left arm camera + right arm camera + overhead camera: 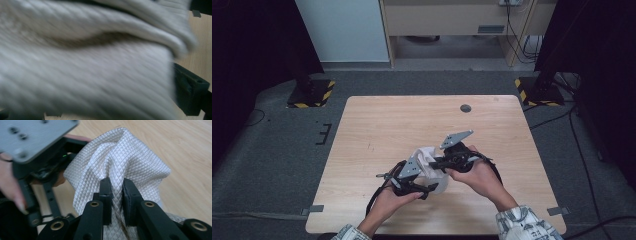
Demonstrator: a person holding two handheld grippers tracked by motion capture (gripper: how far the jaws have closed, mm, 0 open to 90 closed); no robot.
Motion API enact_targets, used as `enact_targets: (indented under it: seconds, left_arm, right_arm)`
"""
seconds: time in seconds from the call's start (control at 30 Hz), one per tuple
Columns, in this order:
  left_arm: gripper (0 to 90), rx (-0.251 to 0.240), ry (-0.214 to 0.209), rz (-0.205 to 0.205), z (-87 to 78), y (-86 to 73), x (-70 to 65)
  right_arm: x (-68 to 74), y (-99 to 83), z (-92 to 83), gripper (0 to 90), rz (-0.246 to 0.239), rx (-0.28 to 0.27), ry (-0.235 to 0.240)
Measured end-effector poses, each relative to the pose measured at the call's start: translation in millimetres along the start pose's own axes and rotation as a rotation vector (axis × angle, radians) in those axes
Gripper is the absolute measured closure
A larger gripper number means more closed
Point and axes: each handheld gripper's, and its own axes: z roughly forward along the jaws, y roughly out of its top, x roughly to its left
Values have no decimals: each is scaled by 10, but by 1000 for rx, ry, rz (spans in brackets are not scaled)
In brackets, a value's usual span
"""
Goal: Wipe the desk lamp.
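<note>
The white quilted cloth (117,165) hangs bunched between both grippers above the near-centre surface (377,120). The right gripper (117,192) pinches a fold; the left gripper (424,187) clamps a thick bundle. Keep both grips firm and draw apart evenly.

Overhead view; two close-ups sharing cloth (117,157)

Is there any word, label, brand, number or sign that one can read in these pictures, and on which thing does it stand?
None can be read: the white cloth, the table and both grippers, left and right, bear no text.
Yellow-black hazard stripes, no words, mark the stand bases on the floor.
</note>
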Motion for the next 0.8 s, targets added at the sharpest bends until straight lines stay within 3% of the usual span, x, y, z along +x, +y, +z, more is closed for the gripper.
enact_targets:
  seconds: [0.07, 0.2, 0.3, 0.4, 0.47, 0.57, 0.6, 0.7, 0.73, 0.8]
  left_arm:
    - [139, -3, -7, -2, -2, 1, -3]
    - [136, -23, -11, -23, -66, 11, -6]
    - [134, -41, -12, -34, -125, 11, 7]
    - [115, -49, -30, -51, -132, 3, 50]
    - [101, -55, -47, -43, -131, 25, 83]
    - [85, -59, -52, -34, -133, 58, 97]
    - [83, -55, -59, -21, -123, 112, 108]
    - [72, -44, -65, -3, -95, 167, 114]
    - [72, -25, -78, 3, -42, 207, 116]
    - [70, -2, -84, 21, -4, 224, 109]
  right_arm:
    - [21, -31, -29, 797, -2, -7, 4]
    - [46, -215, -255, 797, 20, -94, -1]
    - [-93, -454, -478, 798, 85, -171, -31]
    - [-211, -571, -532, 798, 121, -186, -45]
    - [-341, -679, -549, 798, 147, -187, -61]
    - [-425, -743, -533, 798, 163, -187, -78]
    - [-502, -812, -504, 798, 188, -192, -73]
    - [-561, -892, -446, 798, 213, -209, -51]
    - [-583, -940, -382, 798, 230, -222, -25]
    - [-589, -958, -346, 798, 236, -227, -17]
